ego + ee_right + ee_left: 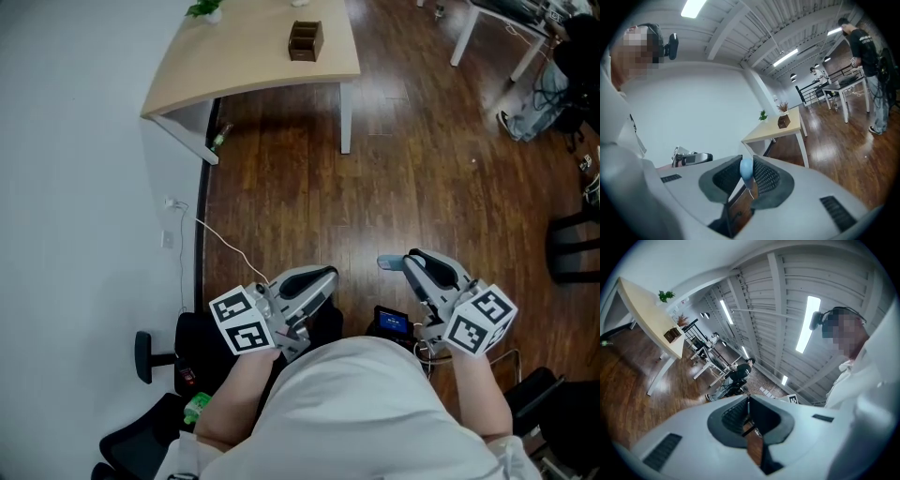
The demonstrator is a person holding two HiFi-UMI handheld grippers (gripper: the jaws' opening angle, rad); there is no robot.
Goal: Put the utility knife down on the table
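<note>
The light blue utility knife (746,169) is clamped between the pads of my right gripper (748,174), its tip sticking out past the fingertips. In the head view the knife (387,262) pokes left from the right gripper (403,264), held low in front of the person's body over the wooden floor. My left gripper (322,276) is beside it, jaws together with nothing between them; in its own view the left gripper (748,400) is shut. The pale wooden table (253,52) stands well ahead, far from both grippers.
A brown organiser box (305,40) and a small plant (204,9) sit on the table. A white cable (220,239) runs along the floor by the wall. A black chair (150,361) is at lower left. White desks, a bag (530,117) and a standing person (862,42) are to the right.
</note>
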